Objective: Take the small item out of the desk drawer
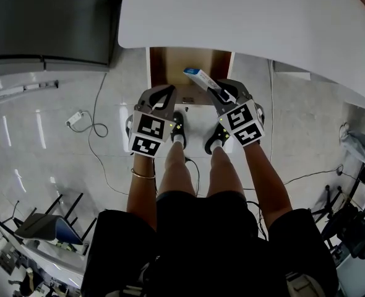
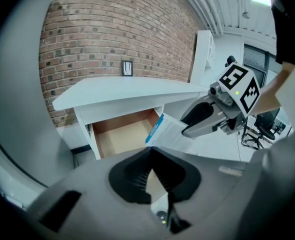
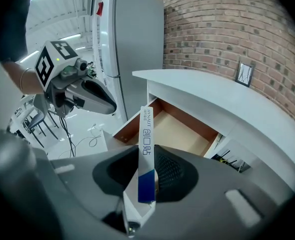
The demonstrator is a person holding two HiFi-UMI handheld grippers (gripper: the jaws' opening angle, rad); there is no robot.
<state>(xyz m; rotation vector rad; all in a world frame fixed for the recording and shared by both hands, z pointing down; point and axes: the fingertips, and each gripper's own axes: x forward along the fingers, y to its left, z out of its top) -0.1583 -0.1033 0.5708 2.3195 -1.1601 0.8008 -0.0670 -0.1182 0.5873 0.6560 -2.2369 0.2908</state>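
Observation:
The desk drawer [image 1: 190,62] stands pulled open under the white desk [image 1: 244,17], and its wooden floor [image 2: 123,137] looks bare. My right gripper [image 1: 223,93] is shut on a slim white and blue box [image 1: 201,78] and holds it above the drawer's front edge. In the right gripper view the box [image 3: 146,154] stands upright between the pads, its blue end nearest the camera. My left gripper [image 1: 164,96] hangs beside it, shut and holding nothing. The left gripper view shows the box [image 2: 163,131] and the right gripper [image 2: 207,118] to its right.
A tall grey cabinet [image 1: 46,23] stands left of the desk. A power strip and cable [image 1: 77,117] lie on the floor. The person's shoes [image 1: 195,135] are just before the drawer. A brick wall [image 2: 112,29] backs the desk, which carries a small frame [image 2: 127,67].

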